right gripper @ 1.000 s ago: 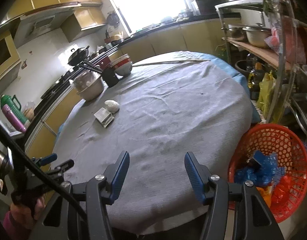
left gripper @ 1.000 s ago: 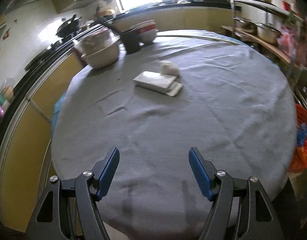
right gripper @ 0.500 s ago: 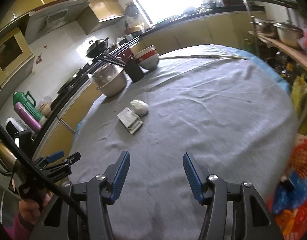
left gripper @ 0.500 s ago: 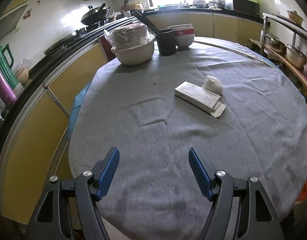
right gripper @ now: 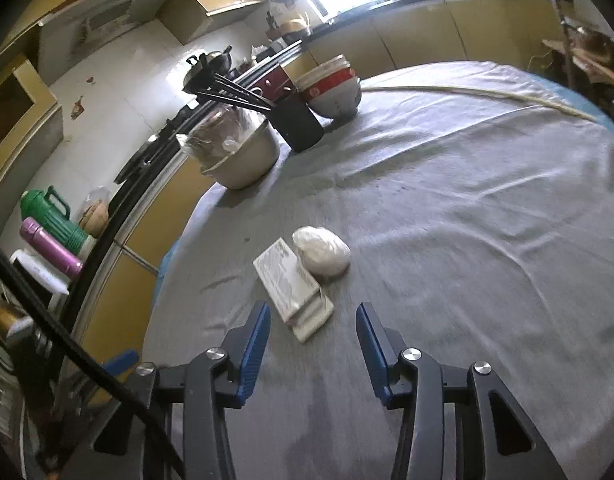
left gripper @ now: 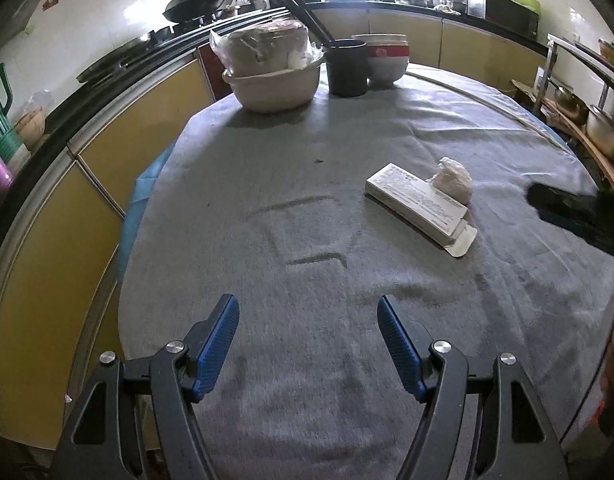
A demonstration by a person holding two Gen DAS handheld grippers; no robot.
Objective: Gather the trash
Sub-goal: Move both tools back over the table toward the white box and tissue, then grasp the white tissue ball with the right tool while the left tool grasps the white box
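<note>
One round table (left gripper: 307,360) under a grey cloth, filling both views. At its far left edge, one cream basin (left gripper: 277,84) holding a plastic-wrapped bundle, one black cup (left gripper: 346,68) with dark utensils sticking out just right of it, and a stack of red-and-white bowls (left gripper: 385,60) beside that. Two pieces of trash near the middle of the cloth: one flat white carton (right gripper: 289,282) with an open end flap, and one crumpled white wad (right gripper: 322,256) touching the carton's far right side. Two grippers in play. Left gripper (left gripper: 308,350) hanging over the near part of the table, angled down, blue pads wide apart with only bare cloth between them, well short of the carton. Right gripper (right gripper: 313,350) pointing down at the carton's near end, jaws apart but just been narrowing, flap lying just beyond the tips, nothing yet pinched. Seen from the left wrist, a dark blurred shape at the right edge.
</note>
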